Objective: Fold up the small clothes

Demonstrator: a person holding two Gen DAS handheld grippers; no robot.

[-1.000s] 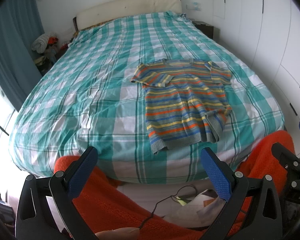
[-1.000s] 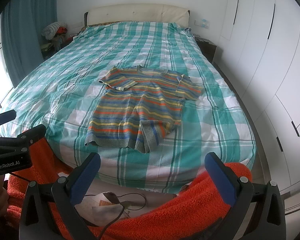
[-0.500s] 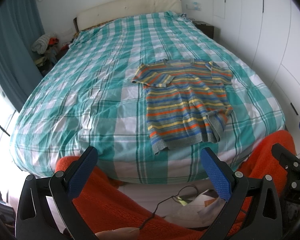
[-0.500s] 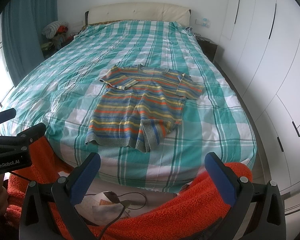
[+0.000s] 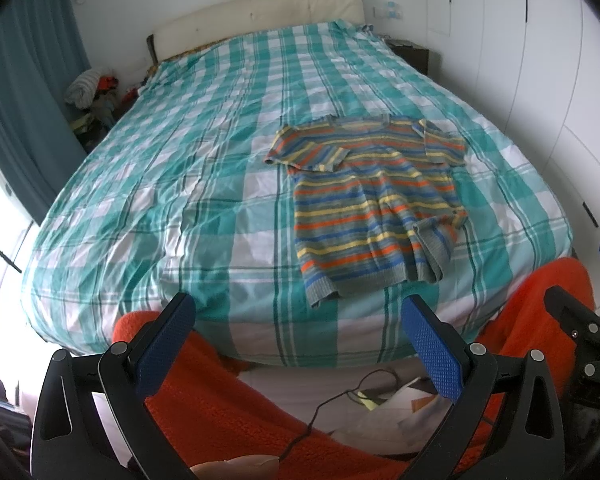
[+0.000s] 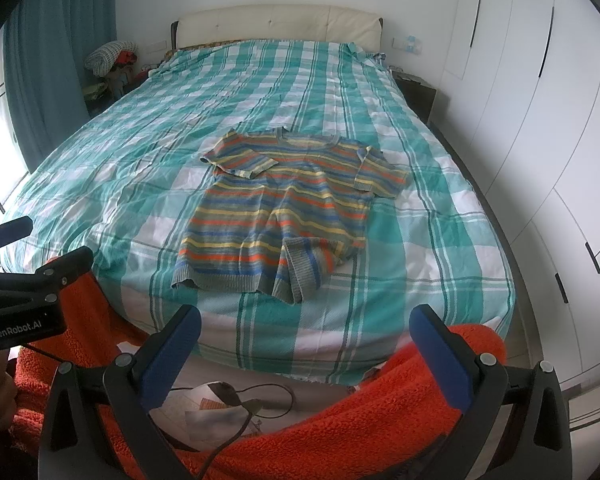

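Small multicolour striped knitted sweater point(image 5: 374, 204), laid flat near the foot edge of the teal-and-white checked bed point(image 5: 204, 184), one hem corner turned over; left gripper point(image 5: 300, 344) and right gripper point(image 6: 306, 344) are held wide apart, empty, short of the bed; folding is judged unstarted, a reach to the sweater being required.

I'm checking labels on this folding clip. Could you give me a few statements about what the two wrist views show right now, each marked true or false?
1. The striped sweater lies on the checked bedsheet. True.
2. The left gripper is shut on the sweater. False: its jaws stand wide open, short of the bed, holding nothing.
3. One bottom corner of the sweater is turned over on itself. True.
4. The right gripper has open jaws and is empty. True.
5. The sweater is already folded into a neat square. False: it is mostly spread out, sleeves to the sides.
6. The wardrobe doors stand open. False: they are closed.
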